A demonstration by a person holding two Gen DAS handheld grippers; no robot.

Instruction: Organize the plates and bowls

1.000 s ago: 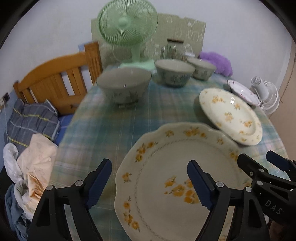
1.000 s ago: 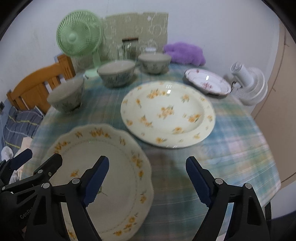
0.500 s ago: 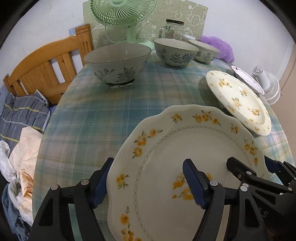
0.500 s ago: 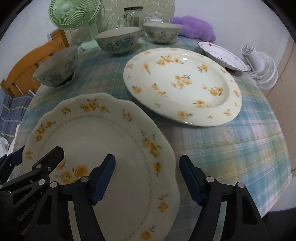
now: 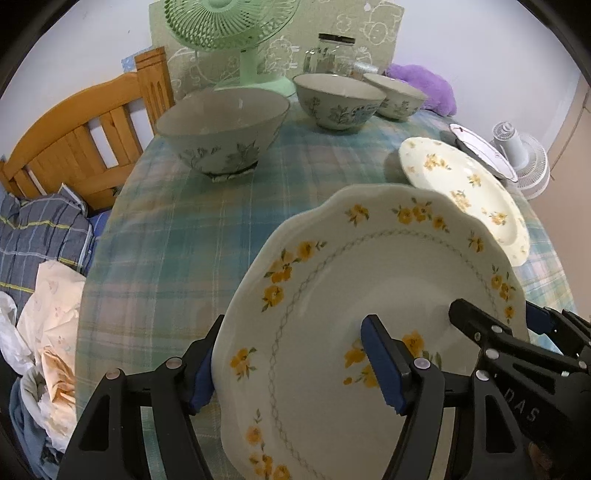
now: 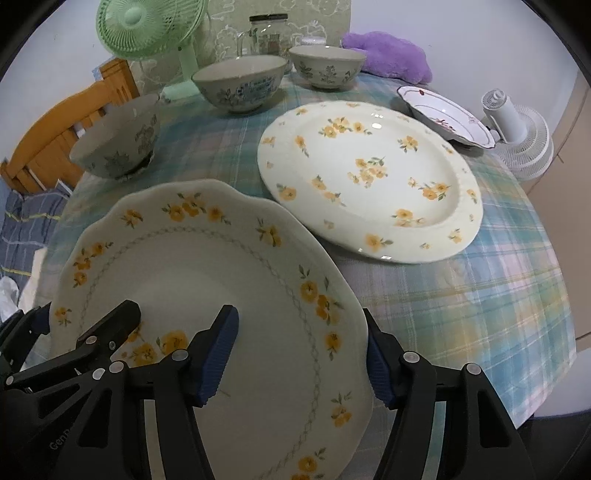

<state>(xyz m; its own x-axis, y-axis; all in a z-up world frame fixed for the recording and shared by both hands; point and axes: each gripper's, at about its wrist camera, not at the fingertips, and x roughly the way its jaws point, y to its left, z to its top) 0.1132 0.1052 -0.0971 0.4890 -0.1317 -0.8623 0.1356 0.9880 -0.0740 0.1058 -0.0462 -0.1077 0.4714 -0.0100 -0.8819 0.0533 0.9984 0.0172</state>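
A scalloped plate (image 5: 369,266) (image 6: 192,273) with yellow flowers lies nearest on the plaid tablecloth (image 5: 166,240). My left gripper (image 5: 291,347) straddles its left rim, one finger outside the edge and one over the plate face; its jaws are closing, and no pad visibly presses. My right gripper (image 6: 299,325) straddles the right rim the same way, jaws also closing. Beyond lie a big oval flowered plate (image 6: 369,177) and a small red-trimmed dish (image 6: 447,110). Three bowls stand at the back: one on the left (image 5: 221,129), one in the middle (image 5: 338,99) and one on the right (image 5: 395,94).
A green fan (image 5: 240,22), a glass jar (image 5: 332,51) and a purple cloth (image 5: 424,85) line the table's far side. A white fan (image 5: 517,155) stands off the right edge. To the left are a wooden frame (image 5: 74,147) and piled laundry (image 5: 37,258).
Both grippers came down and forward onto the scalloped plate. Their jaws narrowed, and each now has a rim of the plate between its fingers.
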